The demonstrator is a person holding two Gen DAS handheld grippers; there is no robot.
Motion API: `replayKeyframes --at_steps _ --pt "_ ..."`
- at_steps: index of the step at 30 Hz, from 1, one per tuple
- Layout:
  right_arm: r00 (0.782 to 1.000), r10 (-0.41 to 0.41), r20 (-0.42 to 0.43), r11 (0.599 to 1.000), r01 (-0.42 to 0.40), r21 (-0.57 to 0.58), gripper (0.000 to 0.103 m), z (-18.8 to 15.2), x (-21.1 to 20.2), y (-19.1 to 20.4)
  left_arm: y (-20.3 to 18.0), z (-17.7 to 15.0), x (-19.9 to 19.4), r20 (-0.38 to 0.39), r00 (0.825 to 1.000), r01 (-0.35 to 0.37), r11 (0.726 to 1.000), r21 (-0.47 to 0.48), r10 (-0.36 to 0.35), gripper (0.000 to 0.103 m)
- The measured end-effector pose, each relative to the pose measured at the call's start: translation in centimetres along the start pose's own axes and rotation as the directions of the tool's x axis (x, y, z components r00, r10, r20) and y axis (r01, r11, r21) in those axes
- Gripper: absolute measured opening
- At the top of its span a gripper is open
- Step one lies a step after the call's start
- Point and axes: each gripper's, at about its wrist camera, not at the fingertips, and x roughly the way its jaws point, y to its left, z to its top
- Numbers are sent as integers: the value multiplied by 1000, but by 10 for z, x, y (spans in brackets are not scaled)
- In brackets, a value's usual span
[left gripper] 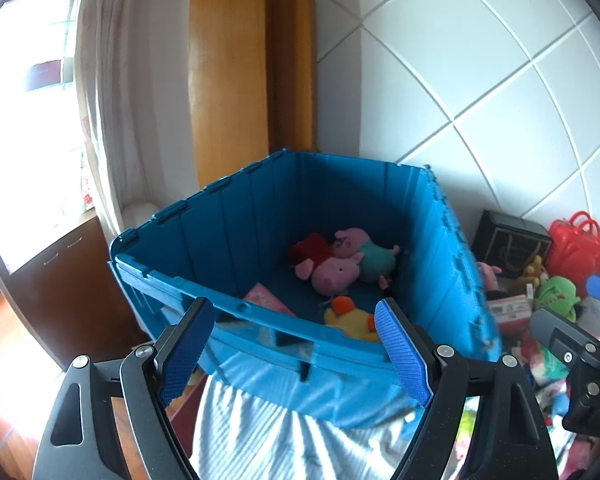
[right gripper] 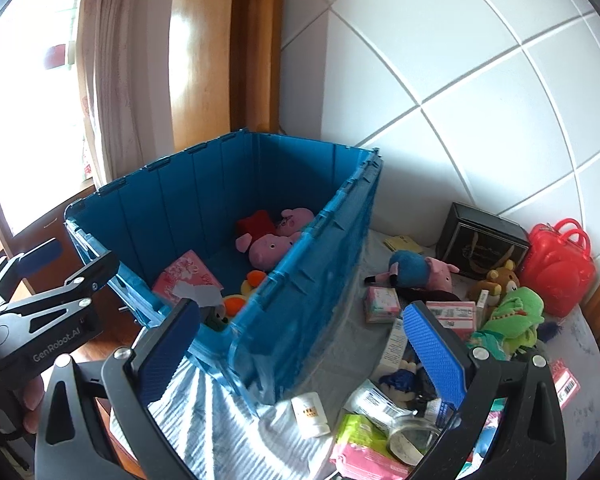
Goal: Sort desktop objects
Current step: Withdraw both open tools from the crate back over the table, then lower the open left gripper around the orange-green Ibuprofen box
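Left gripper [left gripper: 296,344], jaws spread wide with nothing between the blue pads [left gripper: 402,350], pointing at the near wall of a blue plastic crate [left gripper: 260,328]. On the crate floor: two pink pig plush toys [left gripper: 336,270] at 12 o'clock, a yellow duck plush [left gripper: 350,320] just below them, a pink packet [left gripper: 266,300] at 9 o'clock. Right gripper [left gripper: 572,344] enters at 3 o'clock, over cluttered toys beside the crate.

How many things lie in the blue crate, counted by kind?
In the blue crate:
Pig soft toys: 2
Yellow duck soft toy: 1
Pink packet: 1
Total: 4
A dark green shape at the near wall is too unclear to count.
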Motion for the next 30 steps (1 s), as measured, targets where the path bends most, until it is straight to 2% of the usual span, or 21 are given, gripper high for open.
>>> replayKeyframes --at_steps 6,10,15,18,24,30 --pt "999 -49 -24 996 51 71 103 -33 -18 -48 -44 -15 -21 -9 997 71 996 55 -71 83" --pt "993 -100 -60 986 107 126 103 -63 -34 -85 -75 -29 -33 -30 989 147 986 83 -145 83" --pt "977 -173 -129 961 195 195 103 -112 -56 -136 -117 -55 -44 -92 968 244 963 116 -234 83" --pt "963 -200 -183 943 239 230 103 -144 -62 -163 -140 -75 -43 -163 949 292 949 119 -272 83" --pt "931 -203 -305 915 291 279 103 -216 -66 -205 -176 -122 -31 -288 926 292 946 143 -243 83" --pt "909 -149 -389 888 297 353 103 -278 -55 -232 -205 -174 -17 -375 908 276 940 199 -188 83"
